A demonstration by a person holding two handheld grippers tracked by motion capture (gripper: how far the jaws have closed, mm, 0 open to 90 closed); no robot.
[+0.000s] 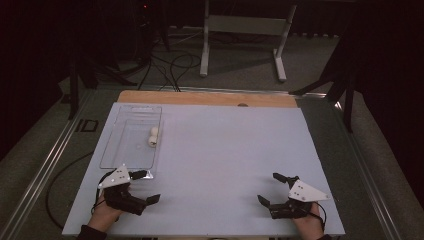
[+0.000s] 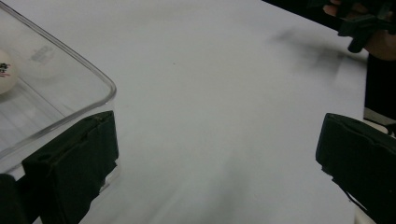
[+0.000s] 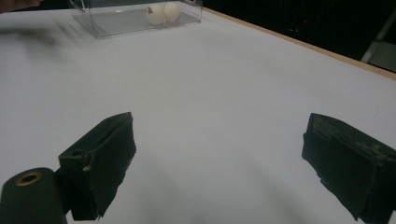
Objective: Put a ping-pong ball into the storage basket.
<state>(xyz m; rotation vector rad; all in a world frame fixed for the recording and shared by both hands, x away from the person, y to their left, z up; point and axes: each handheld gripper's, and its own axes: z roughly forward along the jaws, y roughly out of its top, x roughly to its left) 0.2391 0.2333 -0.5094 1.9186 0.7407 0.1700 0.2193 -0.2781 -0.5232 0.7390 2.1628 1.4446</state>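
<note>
Clear glossy plastic tray (image 1: 131,136), smooth matt white tabletop (image 1: 225,155) with wooden edge (image 1: 200,98), matt black jaws.

This looks like a lab or recording studio set up for capture work. Beyond the fingers lies a pale blue-white sheet-covered worktop (image 1: 225,150) with a bare wooden far edge, ringed by black curtains (image 1: 385,45). Further off from the fingers, loose black cables (image 1: 170,65) trail over grey carpet (image 1: 240,65) beside a white metal stand frame (image 1: 245,30). Metal floor rails (image 1: 45,165) flank the worktop.
</note>
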